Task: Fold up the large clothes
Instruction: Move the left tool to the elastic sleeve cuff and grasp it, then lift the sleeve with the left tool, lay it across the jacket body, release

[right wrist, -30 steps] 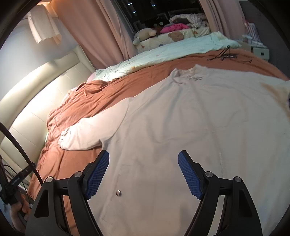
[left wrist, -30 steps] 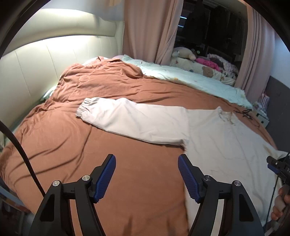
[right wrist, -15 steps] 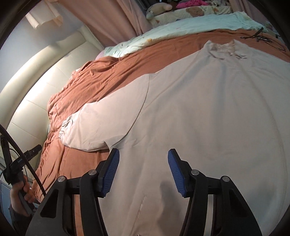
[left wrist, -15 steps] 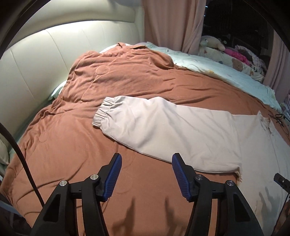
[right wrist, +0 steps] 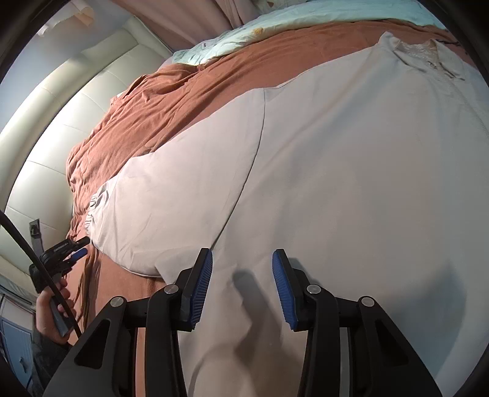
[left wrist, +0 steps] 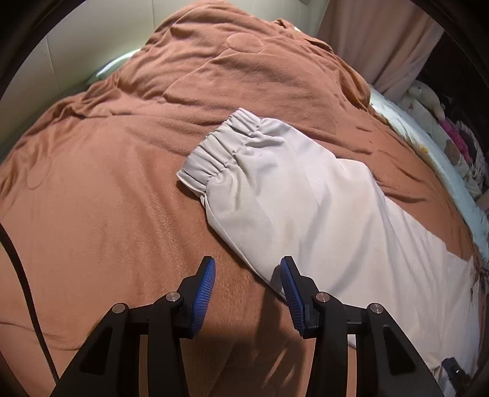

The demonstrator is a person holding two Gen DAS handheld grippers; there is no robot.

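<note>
A large pale grey jacket (right wrist: 351, 171) lies spread flat on a brown blanket (left wrist: 107, 213). Its sleeve (left wrist: 305, 207) stretches left and ends in an elastic cuff (left wrist: 220, 152). My left gripper (left wrist: 247, 265) is open and empty, low over the blanket at the sleeve's near edge, a little short of the cuff. My right gripper (right wrist: 241, 259) is open and empty, close above the jacket body just right of the armpit seam (right wrist: 244, 183). The left gripper also shows in the right wrist view (right wrist: 73, 247), beside the cuff.
A cream padded headboard (right wrist: 52, 128) borders the bed on the left. A pale green quilt (right wrist: 275, 24) and soft toys (left wrist: 428, 94) lie along the far side. Pink curtains (left wrist: 382, 45) hang behind. The jacket's collar (right wrist: 428, 52) is at the far right.
Both grippers have moved forward and down toward the jacket and narrowed their opening. The left one has come up to the sleeve near the cuff; the right one hovers over the armpit area.
</note>
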